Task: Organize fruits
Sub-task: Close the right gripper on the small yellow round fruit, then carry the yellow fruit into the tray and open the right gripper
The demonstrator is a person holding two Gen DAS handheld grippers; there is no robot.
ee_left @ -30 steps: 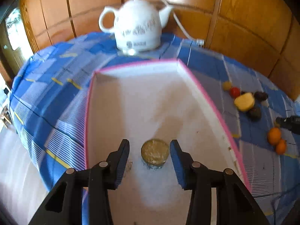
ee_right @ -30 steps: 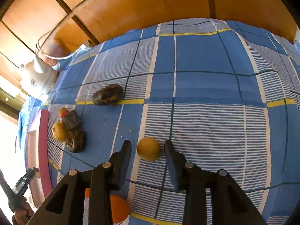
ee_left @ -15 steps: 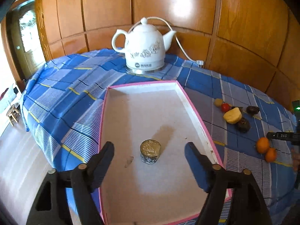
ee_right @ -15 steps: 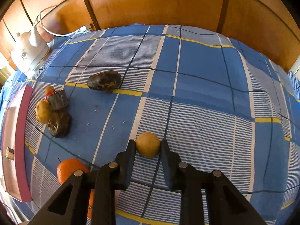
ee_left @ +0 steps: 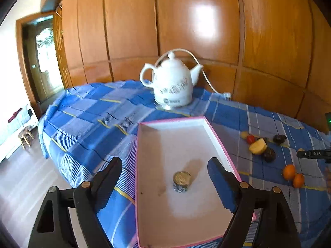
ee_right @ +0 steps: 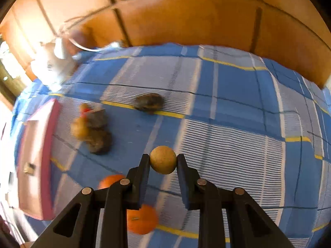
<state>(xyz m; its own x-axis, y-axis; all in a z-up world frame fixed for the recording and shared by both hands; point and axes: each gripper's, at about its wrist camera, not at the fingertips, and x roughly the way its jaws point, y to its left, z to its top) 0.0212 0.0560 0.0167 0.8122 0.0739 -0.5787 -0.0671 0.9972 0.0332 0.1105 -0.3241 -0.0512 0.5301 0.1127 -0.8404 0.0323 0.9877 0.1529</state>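
My right gripper [ee_right: 163, 161] is shut on a small round tan fruit [ee_right: 163, 159] and holds it above the blue checked cloth. My left gripper [ee_left: 165, 177] is wide open and empty, raised above the pink-rimmed white tray [ee_left: 215, 136]. A small round fruit piece [ee_left: 182, 180] lies in the tray. On the cloth lie two oranges [ee_left: 289, 171] [ee_right: 142, 219], a yellow fruit [ee_left: 257, 146], dark fruits [ee_right: 148, 103] and a small red one [ee_left: 250, 138].
A white electric kettle [ee_left: 172, 86] with its cord stands behind the tray near the wooden wall. The tray also shows at the left in the right wrist view [ee_right: 45, 157]. The table's left edge drops to the floor [ee_left: 24, 177]. The right gripper's tip [ee_left: 310, 154] shows beyond the fruits.
My right gripper closed on the tan fruit and lifted it off the cloth. My left gripper opened wide, let go of the piece in the tray and drew back and up.
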